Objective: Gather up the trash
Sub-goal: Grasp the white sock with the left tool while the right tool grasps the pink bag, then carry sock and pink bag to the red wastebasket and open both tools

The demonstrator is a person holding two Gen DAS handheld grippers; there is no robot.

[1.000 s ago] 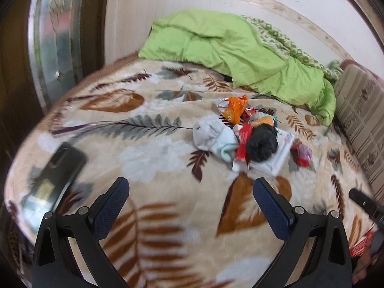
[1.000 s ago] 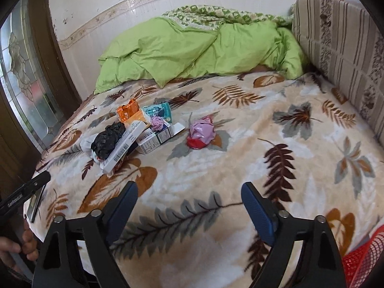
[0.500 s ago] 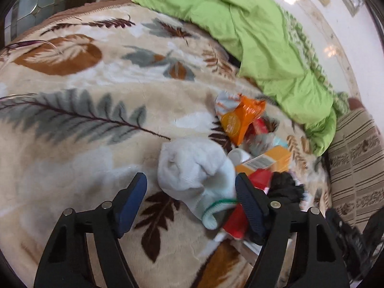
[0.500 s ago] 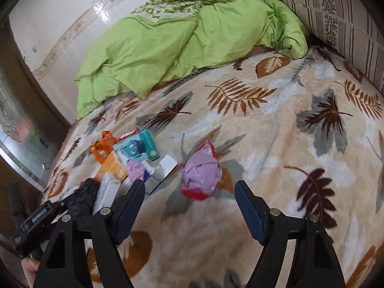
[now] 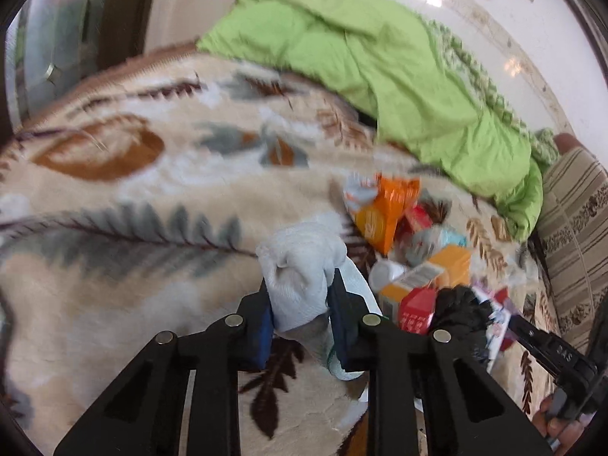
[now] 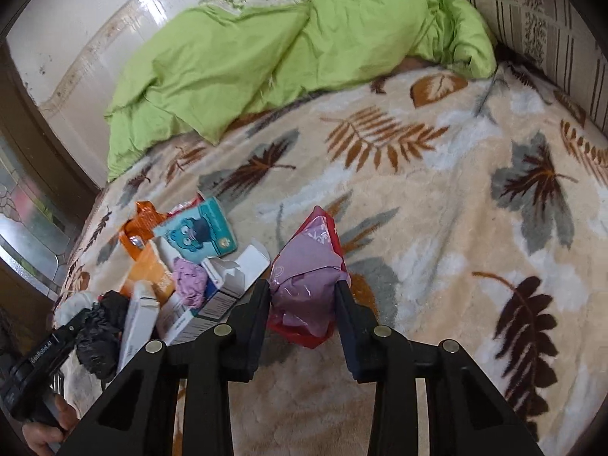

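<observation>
Trash lay heaped on the leaf-print blanket (image 6: 437,228) of the bed. Left gripper (image 5: 300,296) had just closed on a white sock (image 5: 300,266) at the heap's near edge. Right gripper (image 6: 304,296) had just closed on a crumpled pink bag (image 6: 307,281), beside a white carton (image 6: 235,277) and black wad (image 6: 98,330).

Two identical claws: left claw (image 5: 300,292) and right claw (image 6: 303,298), matte black plastic frames with triangular cut-outs, round silver screws at the pivots, dark blue pads (image 5: 262,338) inside each finger. White lettering printed along the black handle of the other tool in each view.
</observation>
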